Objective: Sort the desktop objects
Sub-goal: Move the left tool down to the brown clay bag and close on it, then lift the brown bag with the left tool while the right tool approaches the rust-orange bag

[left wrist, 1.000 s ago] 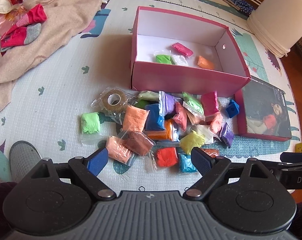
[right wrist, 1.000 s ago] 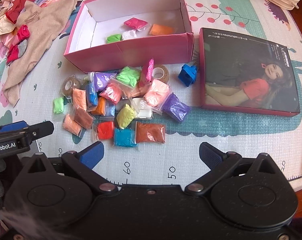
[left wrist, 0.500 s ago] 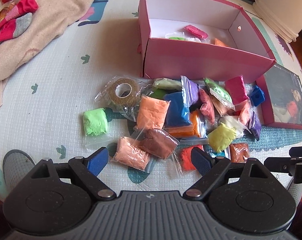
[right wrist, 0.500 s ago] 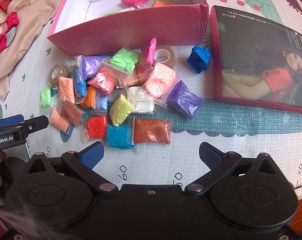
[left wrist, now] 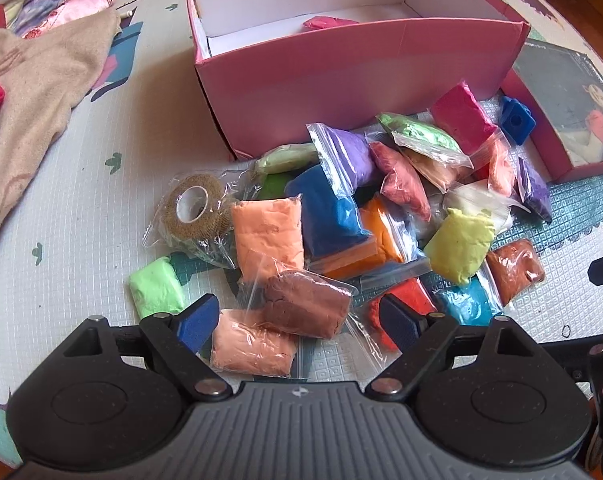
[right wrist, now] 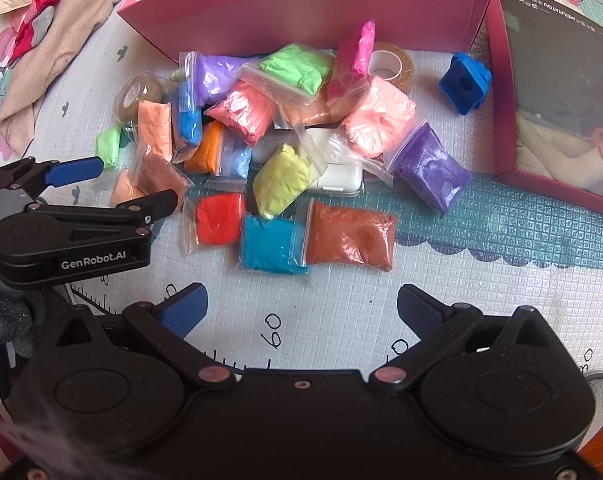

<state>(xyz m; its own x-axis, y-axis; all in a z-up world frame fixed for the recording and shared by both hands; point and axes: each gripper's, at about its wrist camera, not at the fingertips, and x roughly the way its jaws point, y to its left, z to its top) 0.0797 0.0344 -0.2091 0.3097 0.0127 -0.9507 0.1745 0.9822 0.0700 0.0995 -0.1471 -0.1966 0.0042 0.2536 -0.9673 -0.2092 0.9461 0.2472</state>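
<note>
Clay packets lie heaped on the play mat [left wrist: 61,216] just in front of our pink box [left wrist: 341,80], which stands at the far side with a pink packet [left wrist: 325,22] inside. Our left gripper [left wrist: 297,316] has its fingers spread wide and grasps nothing; the brown packet [left wrist: 305,304] and a peach packet [left wrist: 253,346] lie between its blue pads, though we cannot tell if they touch. Our right gripper [right wrist: 301,306] is likewise released, over bare mat near the cyan packet [right wrist: 269,250] and rust packet [right wrist: 349,236]. Left of the heap sit a tape roll [left wrist: 195,210] and a green lump [left wrist: 155,288]; right of it, a blue block [right wrist: 465,82] beside the box lid [right wrist: 561,80].
</note>
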